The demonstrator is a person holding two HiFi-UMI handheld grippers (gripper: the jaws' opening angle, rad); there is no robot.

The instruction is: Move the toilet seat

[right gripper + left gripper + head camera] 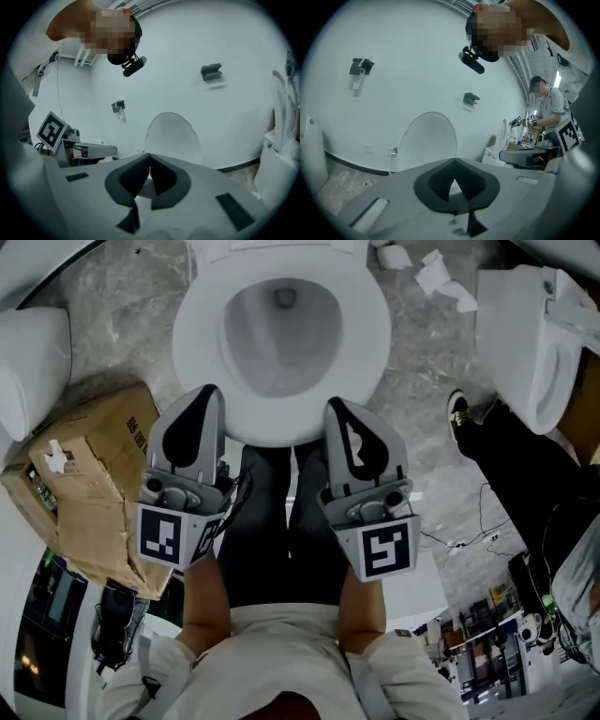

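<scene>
A white toilet (281, 334) stands straight ahead, its ring-shaped seat (370, 352) lying flat on the bowl. The oval lid (426, 140) stands raised against the white wall, also in the right gripper view (172, 138). My left gripper (208, 392) is at the seat's front left rim, my right gripper (335, 406) at its front right rim. Both have their jaws together (453, 160) (150, 154). Only a sliver of white shows past the pads. Whether the tips touch the seat is hidden.
A torn cardboard box (89, 484) sits on the floor at the left beside another white fixture (33, 367). A second toilet (534, 343) and a person's dark trouser leg and shoe (459, 413) are at the right. Crumpled paper (441, 277) lies behind the bowl.
</scene>
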